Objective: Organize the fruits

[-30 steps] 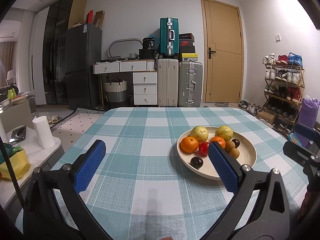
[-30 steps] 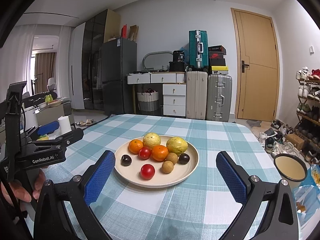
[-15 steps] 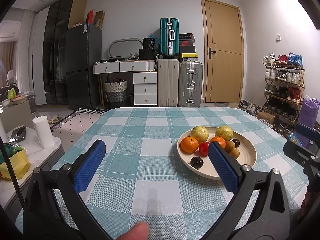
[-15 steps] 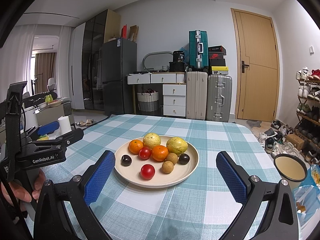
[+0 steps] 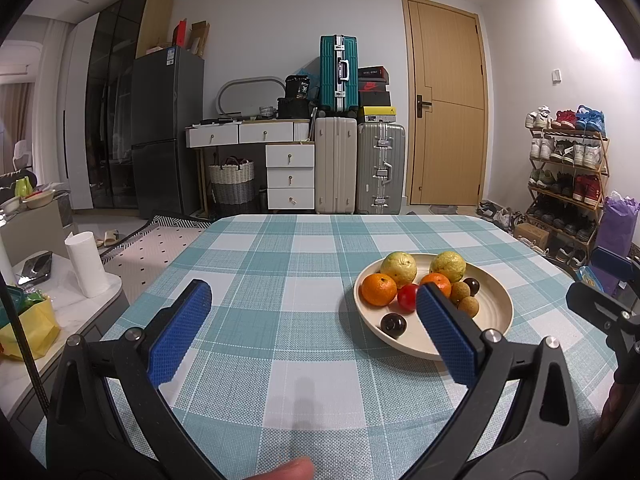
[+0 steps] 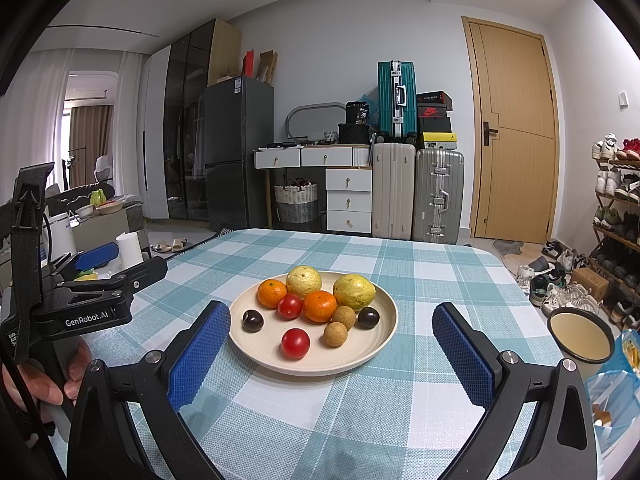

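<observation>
The left gripper [image 5: 314, 320] hovered spread wide and empty above the teal-and-white checked tablecloth [image 6: 432, 280]; the round cream plate [image 6: 376, 344] of oranges, guavas, tomatoes and small dark fruits sat centred, and the right gripper [image 6: 332, 344] gaped, equally empty, nearer it.

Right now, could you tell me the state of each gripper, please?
Left gripper: open, holding nothing.
Right gripper: open, holding nothing.
</observation>
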Tool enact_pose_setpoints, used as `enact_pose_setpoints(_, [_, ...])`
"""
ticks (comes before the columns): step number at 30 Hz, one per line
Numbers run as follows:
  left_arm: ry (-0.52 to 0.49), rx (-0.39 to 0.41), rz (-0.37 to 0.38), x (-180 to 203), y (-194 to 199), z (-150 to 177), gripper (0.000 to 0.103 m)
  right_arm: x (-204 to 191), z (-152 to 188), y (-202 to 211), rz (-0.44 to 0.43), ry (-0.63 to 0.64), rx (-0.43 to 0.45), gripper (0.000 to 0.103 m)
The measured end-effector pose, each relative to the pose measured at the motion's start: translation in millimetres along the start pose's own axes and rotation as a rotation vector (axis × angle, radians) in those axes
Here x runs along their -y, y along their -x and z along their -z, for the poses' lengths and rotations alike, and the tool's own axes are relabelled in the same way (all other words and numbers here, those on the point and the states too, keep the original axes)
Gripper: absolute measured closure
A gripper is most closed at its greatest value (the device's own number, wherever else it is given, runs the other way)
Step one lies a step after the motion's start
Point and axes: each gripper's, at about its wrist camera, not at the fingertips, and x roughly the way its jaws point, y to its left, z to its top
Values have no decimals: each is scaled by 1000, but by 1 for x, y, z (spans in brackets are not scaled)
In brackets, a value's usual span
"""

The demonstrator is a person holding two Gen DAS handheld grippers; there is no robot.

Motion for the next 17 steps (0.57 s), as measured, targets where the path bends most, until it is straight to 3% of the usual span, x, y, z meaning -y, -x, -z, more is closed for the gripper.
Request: enact_pose_setpoints(17, [0,-1,3,1,-1,1,1,0,0,0,-1,0,-1,0])
